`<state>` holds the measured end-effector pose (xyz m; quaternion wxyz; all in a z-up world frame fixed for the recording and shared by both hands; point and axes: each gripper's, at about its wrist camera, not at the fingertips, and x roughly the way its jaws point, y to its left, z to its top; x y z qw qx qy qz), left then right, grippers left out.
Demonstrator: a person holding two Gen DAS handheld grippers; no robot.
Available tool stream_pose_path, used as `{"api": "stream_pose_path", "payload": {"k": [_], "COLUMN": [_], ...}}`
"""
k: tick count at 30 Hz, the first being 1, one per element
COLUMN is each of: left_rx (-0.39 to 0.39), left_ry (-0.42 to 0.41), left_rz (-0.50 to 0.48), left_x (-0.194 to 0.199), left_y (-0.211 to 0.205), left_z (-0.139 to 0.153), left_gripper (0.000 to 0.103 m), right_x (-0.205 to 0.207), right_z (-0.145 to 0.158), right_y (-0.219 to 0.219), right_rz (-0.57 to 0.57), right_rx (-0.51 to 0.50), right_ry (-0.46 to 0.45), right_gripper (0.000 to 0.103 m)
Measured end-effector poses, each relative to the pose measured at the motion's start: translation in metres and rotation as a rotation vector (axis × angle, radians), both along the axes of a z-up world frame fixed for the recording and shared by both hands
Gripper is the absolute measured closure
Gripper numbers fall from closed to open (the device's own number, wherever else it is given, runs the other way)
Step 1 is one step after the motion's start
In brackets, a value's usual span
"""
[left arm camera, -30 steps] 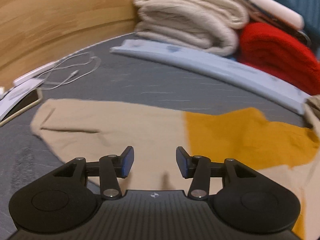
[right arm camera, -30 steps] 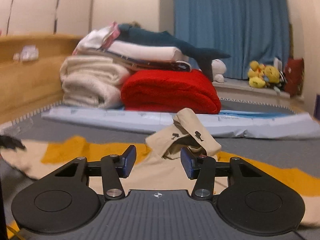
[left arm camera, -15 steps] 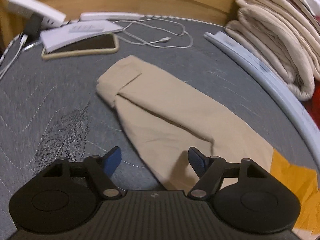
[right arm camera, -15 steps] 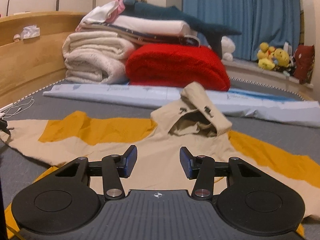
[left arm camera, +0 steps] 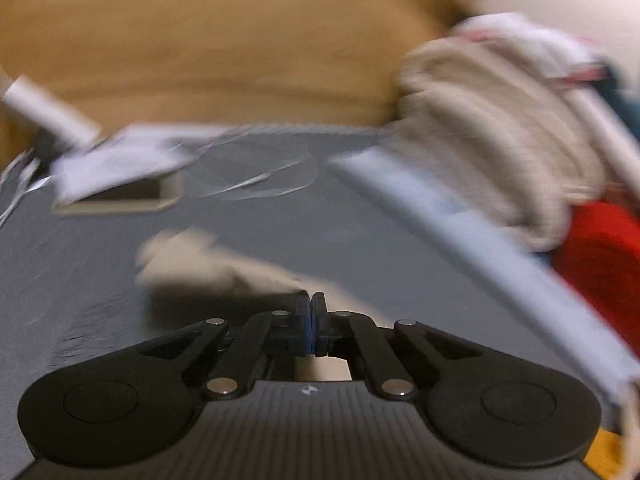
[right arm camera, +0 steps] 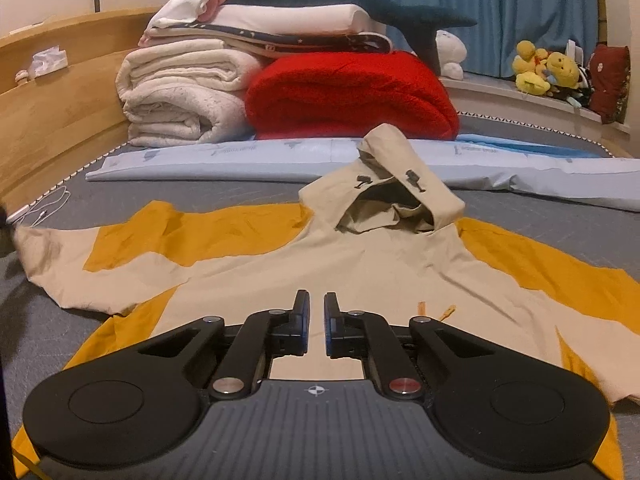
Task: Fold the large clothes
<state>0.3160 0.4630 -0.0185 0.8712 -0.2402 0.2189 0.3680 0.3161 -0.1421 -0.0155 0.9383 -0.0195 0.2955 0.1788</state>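
A beige and mustard hoodie [right arm camera: 360, 256] lies spread flat on the grey bed cover [right arm camera: 200, 192], its hood [right arm camera: 384, 184] standing up at the far side. My right gripper [right arm camera: 316, 298] rests low on the hoodie's body, its jaws nearly together with a thin strip of beige cloth showing between the pads. The left wrist view is blurred by motion. There my left gripper [left arm camera: 311, 298] is shut, and the bunched beige sleeve [left arm camera: 208, 264] runs from its tips out to the left, raised off the cover.
A phone [left arm camera: 120, 196], white papers [left arm camera: 120, 160] and a cable [left arm camera: 260, 180] lie near the wooden headboard [left arm camera: 240, 40]. Behind the hoodie are a long pale blue package [right arm camera: 280, 156], folded cream blankets [right arm camera: 180, 92], a red blanket [right arm camera: 352, 96] and plush toys [right arm camera: 544, 72].
Both grippers have gone from open to shut. The left one closed on the sleeve and rose with it, and its view swung up toward the headboard. The right one sank slightly onto the hoodie.
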Motion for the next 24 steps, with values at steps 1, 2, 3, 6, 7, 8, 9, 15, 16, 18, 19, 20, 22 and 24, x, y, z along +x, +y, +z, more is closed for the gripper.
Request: {"api": "stream_pose_path", "payload": {"k": [1, 2, 3, 6, 7, 8, 9, 15, 16, 18, 19, 20, 22, 24], "left_rx": [0.013, 0.022, 0.033, 0.106, 0.115, 0.108, 0.078, 0.017, 0.0, -0.058, -0.068, -0.071, -0.085, -0.145], "left_ry": [-0.037, -0.069, -0.097, -0.185, -0.198, -0.204, -0.199, -0.079, -0.08, -0.076, -0.056, -0.031, 0.027, 0.09], "left_rz": [-0.063, -0.124, -0.183, -0.454, -0.542, -0.639, -0.764, -1.12, -1.098, -1.003, -0.951, -0.906, -0.83, -0.803], "left_x": [0.007, 0.013, 0.017, 0.023, 0.024, 0.025, 0.026, 0.033, 0.037, 0.048, 0.054, 0.061, 0.075, 0.088], "left_y": [-0.028, -0.056, -0.083, -0.195, -0.228, -0.262, -0.297, -0.386, -0.381, -0.358, -0.346, -0.332, -0.315, -0.302], "left_z": [0.016, 0.03, 0.041, 0.072, 0.075, 0.074, 0.071, 0.038, 0.037, 0.032, 0.027, 0.023, 0.014, 0.004], "left_gripper": [0.103, 0.103, 0.103, 0.103, 0.103, 0.103, 0.103, 0.074, 0.074, 0.074, 0.074, 0.074, 0.074, 0.074], "right_x": [-0.001, -0.002, -0.003, -0.002, -0.001, 0.0, 0.002, 0.02, 0.024, 0.032, 0.034, 0.037, 0.041, 0.046], "right_z": [0.002, 0.004, 0.006, 0.007, 0.005, 0.004, 0.002, -0.012, -0.014, -0.018, -0.02, -0.023, -0.026, -0.03], "right_y": [-0.003, -0.006, -0.008, -0.012, -0.013, -0.015, -0.016, -0.034, -0.038, -0.045, -0.047, -0.048, -0.045, -0.04], "right_rz": [-0.001, -0.001, 0.001, -0.003, -0.005, -0.007, -0.013, -0.113, -0.129, -0.151, -0.157, -0.162, -0.161, -0.138], "right_rx": [0.005, 0.009, 0.009, -0.006, -0.013, -0.018, -0.023, 0.003, 0.025, 0.068, 0.077, 0.082, 0.078, 0.077], "right_ry": [-0.002, -0.003, -0.002, 0.007, 0.018, 0.03, 0.042, 0.105, 0.122, 0.16, 0.169, 0.177, 0.186, 0.202], "right_gripper": [0.103, 0.103, 0.103, 0.103, 0.103, 0.103, 0.102, 0.077, 0.077, 0.077, 0.077, 0.077, 0.077, 0.077]}}
